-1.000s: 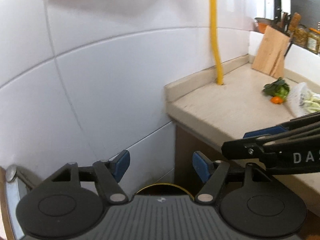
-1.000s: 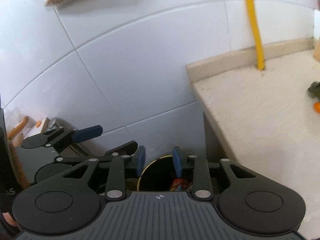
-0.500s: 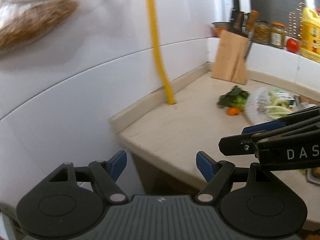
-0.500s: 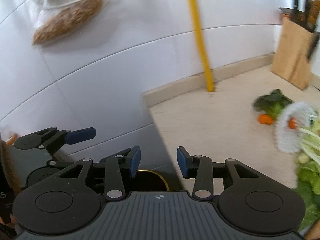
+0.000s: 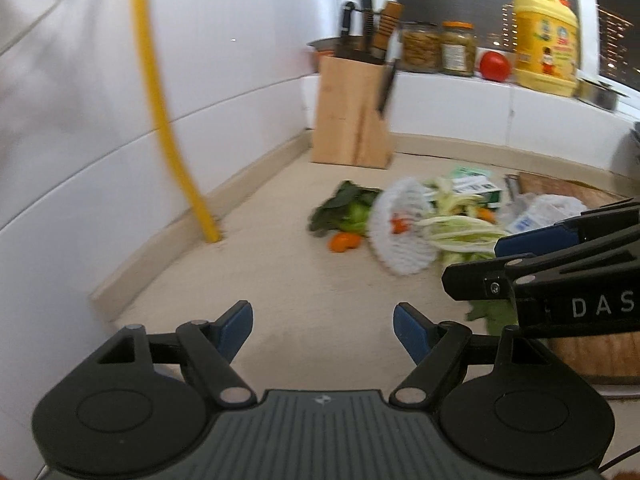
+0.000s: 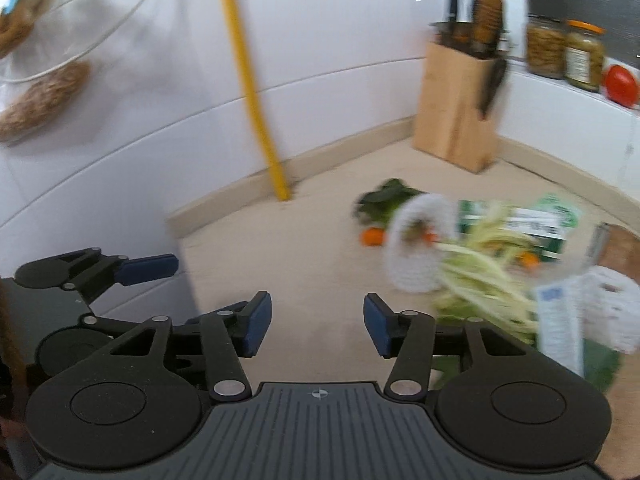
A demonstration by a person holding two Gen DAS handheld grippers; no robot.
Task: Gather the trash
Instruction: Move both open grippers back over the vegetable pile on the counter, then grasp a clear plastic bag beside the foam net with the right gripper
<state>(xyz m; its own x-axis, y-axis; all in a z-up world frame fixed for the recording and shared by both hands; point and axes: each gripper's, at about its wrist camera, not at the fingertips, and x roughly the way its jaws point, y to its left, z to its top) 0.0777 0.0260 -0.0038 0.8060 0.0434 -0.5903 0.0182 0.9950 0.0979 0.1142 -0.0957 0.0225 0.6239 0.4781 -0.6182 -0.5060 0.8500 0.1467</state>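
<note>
The trash is all sitting in one heap on the counter (image 5: 248, 280) ahead of me: dark leafy greens (image 5: 346, 210), an orange scrap (image 5: 343, 242) right beside them, a white foam net (image 5: 400, 232) leaning on pale cabbage stalks (image 5: 456, 228), plus a green-and-white carton (image 5: 476, 188) behind that and a crumpled plastic bag (image 5: 540, 212) further right. Pretty blurry though. My left tongs (image 5: 323, 330) are spread with only bare counter between them, having just opened a bit more. My right tongs (image 6: 317, 326) have just been opening too, nothing in them, stalks just off to their right. A knife block (image 5: 352, 112) stands in the corner behind the heap, a yellow pipe (image 5: 168, 120) runs up the white wall, and jars (image 5: 440, 46) sit on the ledge.
</note>
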